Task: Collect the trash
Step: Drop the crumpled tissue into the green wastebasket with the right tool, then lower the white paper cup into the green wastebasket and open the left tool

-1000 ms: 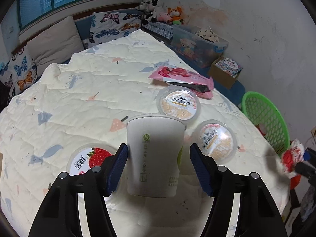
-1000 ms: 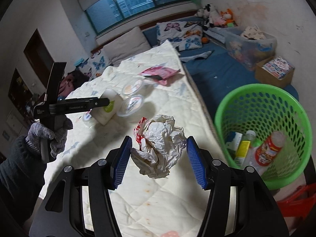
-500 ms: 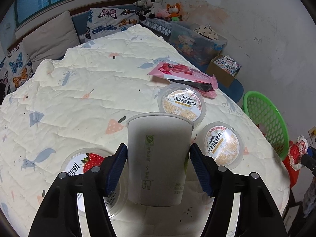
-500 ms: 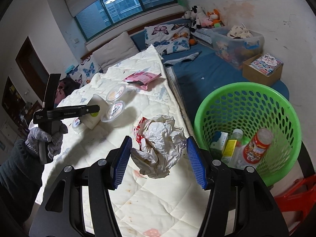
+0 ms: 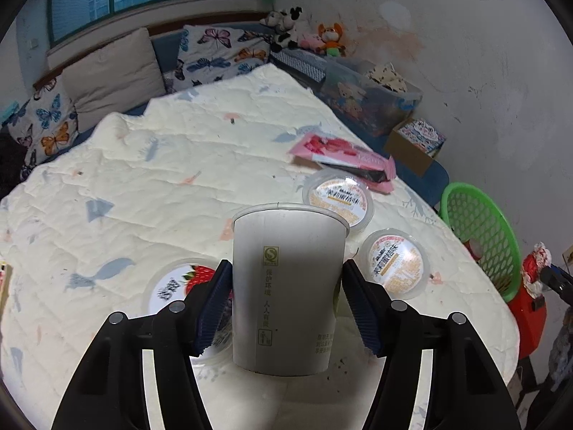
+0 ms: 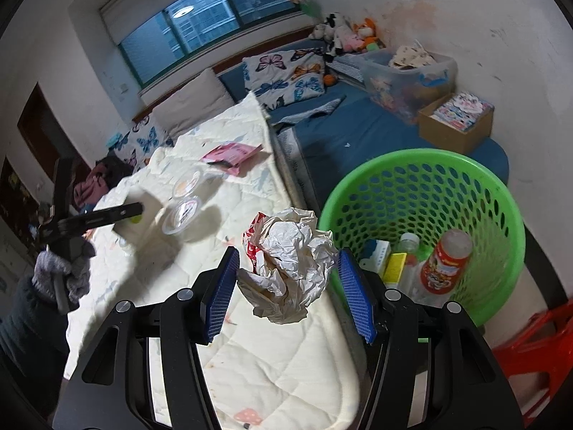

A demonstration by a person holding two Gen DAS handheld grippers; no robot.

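A white paper cup (image 5: pixel 286 251) stands upright between the fingers of my left gripper (image 5: pixel 286 279). Its jaws are closing, and both blue pads touch the cup's sides. My right gripper (image 6: pixel 288 276) is shut on a crumpled white and red paper wad (image 6: pixel 290 251). It holds the wad over the bed's edge, just left of the green basket (image 6: pixel 422 165). Three sealed jelly cups (image 5: pixel 338 197) (image 5: pixel 394 261) (image 5: pixel 175 286) and a pink wrapper (image 5: pixel 340 154) lie on the quilt around the paper cup.
The basket holds bottles and small cartons (image 6: pixel 444 261). A red stool (image 6: pixel 530 351) stands beside it. Pillows (image 5: pixel 107 71), a clear storage bin (image 5: pixel 369 96) and a cardboard box (image 5: pixel 415 143) line the far side. A gloved hand (image 6: pixel 61 272) holds the left gripper.
The left gripper's pads have drawn in until they touch the cup. The right gripper has carried the wad sideways, so the green basket now looms larger beside it.
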